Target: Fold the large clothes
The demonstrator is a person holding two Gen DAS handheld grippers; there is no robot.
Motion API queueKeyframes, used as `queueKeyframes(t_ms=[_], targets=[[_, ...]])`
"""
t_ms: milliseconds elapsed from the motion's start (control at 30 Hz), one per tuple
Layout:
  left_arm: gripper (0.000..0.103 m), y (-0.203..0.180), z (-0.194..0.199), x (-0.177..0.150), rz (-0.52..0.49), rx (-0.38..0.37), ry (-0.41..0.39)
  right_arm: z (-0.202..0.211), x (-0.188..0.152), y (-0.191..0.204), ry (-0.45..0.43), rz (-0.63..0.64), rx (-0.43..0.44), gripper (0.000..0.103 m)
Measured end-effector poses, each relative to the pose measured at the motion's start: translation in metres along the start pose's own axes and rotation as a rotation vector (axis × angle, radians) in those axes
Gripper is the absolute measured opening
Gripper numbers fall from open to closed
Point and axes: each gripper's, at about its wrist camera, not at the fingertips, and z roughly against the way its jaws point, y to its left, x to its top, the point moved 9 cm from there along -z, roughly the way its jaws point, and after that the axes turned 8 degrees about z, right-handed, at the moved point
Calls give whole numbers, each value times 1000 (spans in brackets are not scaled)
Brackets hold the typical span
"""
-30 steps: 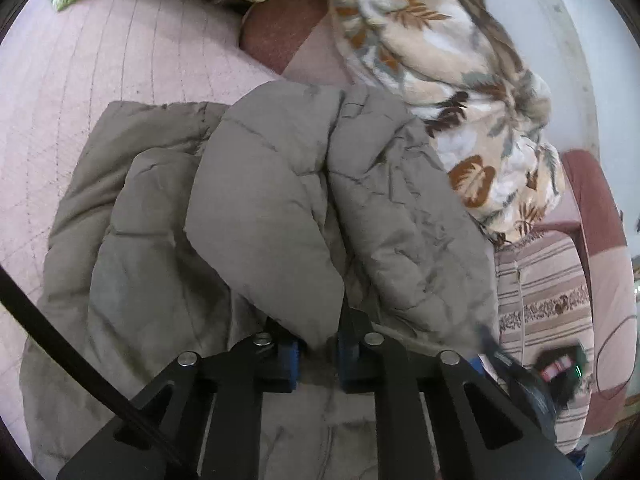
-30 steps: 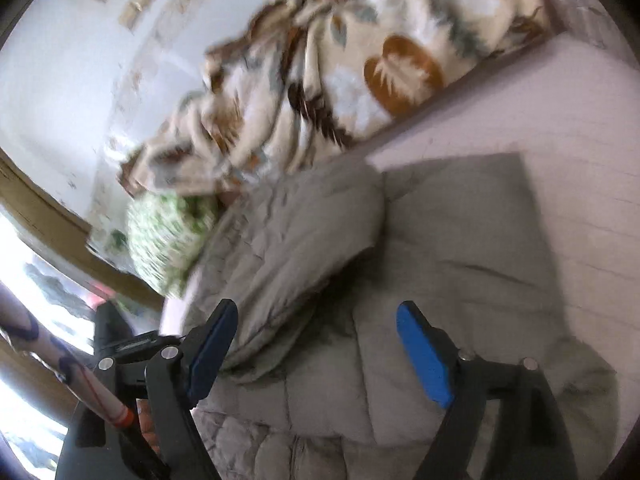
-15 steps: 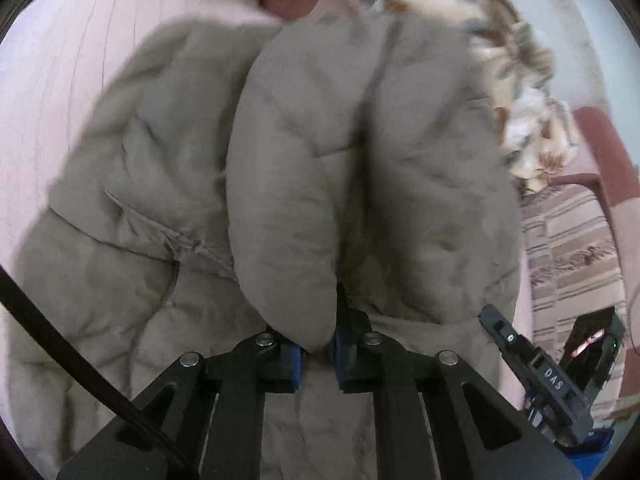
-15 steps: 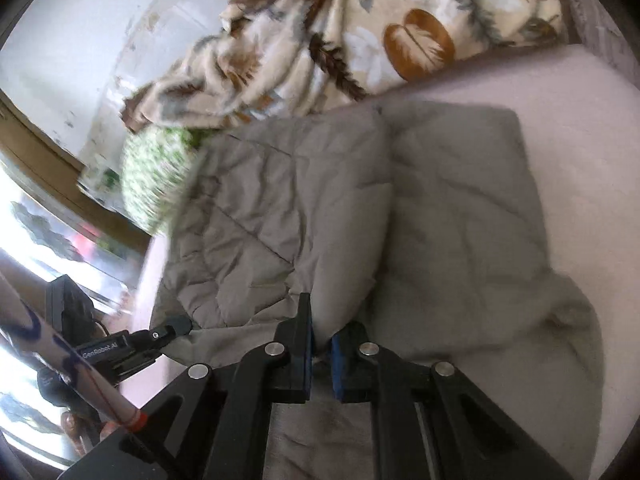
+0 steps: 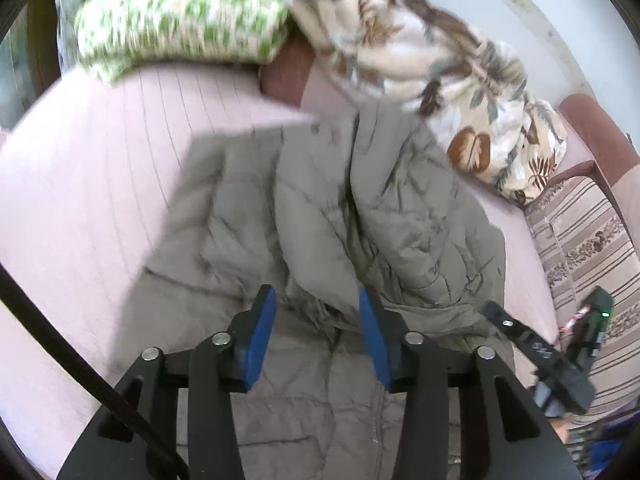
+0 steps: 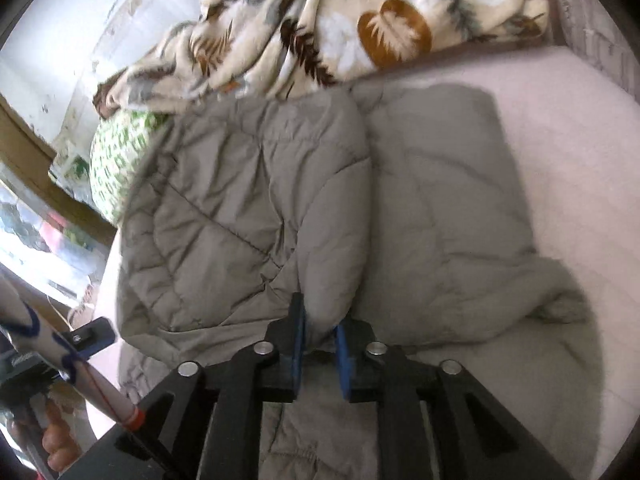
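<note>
Covering most of both views, a pink quilted bed (image 5: 100,184) carried a grey padded jacket (image 6: 248,216) spread across its middle, with one puffy part folded over onto the body. A leaf-print blanket (image 5: 440,68) lay bunched at the jacket's far edge, and a green-and-white pillow (image 5: 180,16) sat beside it. Only the left wrist view showed a striped cushion (image 5: 584,232) at the bed's side; only the right wrist view showed a bright window (image 6: 28,236) and a patterned sleeve (image 6: 48,344). The left gripper (image 5: 318,320) hovered just over the jacket, its jaws opening, blue pads apart and pressing on nothing. The right gripper (image 6: 320,344) had its jaws easing apart while the pads pinched the folded part's rounded end. No writing could be read anywhere.
</note>
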Motion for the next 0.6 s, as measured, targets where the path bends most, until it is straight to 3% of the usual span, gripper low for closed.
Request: queueKeyframes(t_ms=[67,133,233,400,500,600], targets=[[54,0,7,12,-10,13,-33,24,11,-5,-50,-13,-30,23],[55,-8,7,33,3,20,-59,52,27,-15,-140,-28,-107,26],[57,-26,-3,57,17,12,-73,73,45,-17,-237,-51,-77,26],[59,-56,-41,82,-26,63,-93,36,65,1,-221,-68,102,26],[61,-66,-81,89,-66,94,-59,3,64,5,-162,-55,107,26],[61,-57,-123,87,-52,123,1,-30,56,-4,-102,-45,57,26]])
